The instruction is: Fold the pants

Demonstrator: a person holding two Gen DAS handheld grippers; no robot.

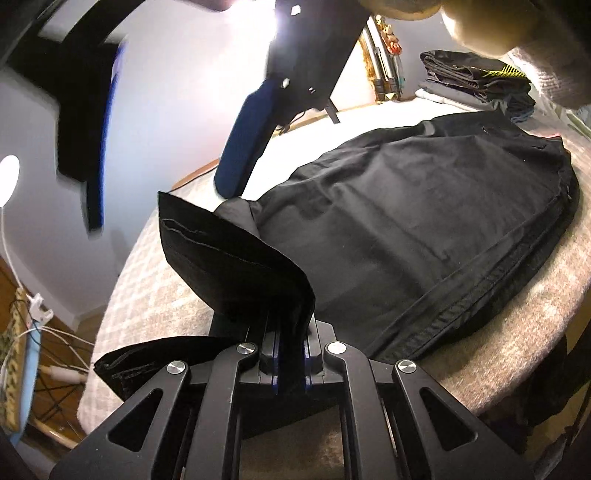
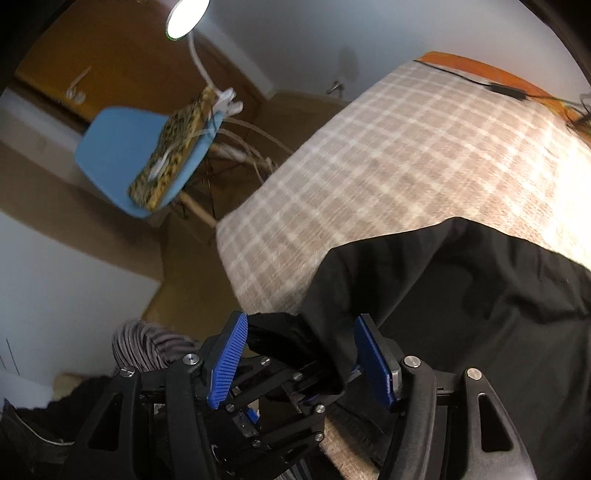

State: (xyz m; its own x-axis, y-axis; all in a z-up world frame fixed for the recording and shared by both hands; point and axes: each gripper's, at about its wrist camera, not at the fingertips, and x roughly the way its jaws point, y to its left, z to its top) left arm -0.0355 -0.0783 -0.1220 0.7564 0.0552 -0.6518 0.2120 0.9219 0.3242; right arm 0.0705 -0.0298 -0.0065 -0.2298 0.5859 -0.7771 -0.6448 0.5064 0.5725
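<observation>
left wrist view: the left tongs [image 1: 290, 354] are pinched tight on a fold of the black pants [image 1: 406, 229], with the cloth rising in a standing flap just ahead of the fingertips. the rest of the pants lies spread flat across the desk [image 1: 155, 295], which has a beige checked cover. the right tongs [image 1: 236, 162], blurred, hang above the far edge of the pants with a blue pad showing. a stack of folded clothes [image 1: 476, 77] sits at the far right corner of the desk, apart from the pants. a white lamp [image 1: 9, 177] shows at the left edge.

right wrist view: the right tongs [image 2: 303, 358] stand wide apart, blue pads [image 2: 227, 362] facing each other, with a draped edge of the pants [image 2: 461, 295] hanging between them but not squeezed. the pants cover the near right part of the desk [image 2: 369, 166]. beyond the desk stands a blue chair [image 2: 110, 147] with a patterned cushion [image 2: 173, 147] on it, and the lamp [image 2: 186, 16] glows above.
</observation>
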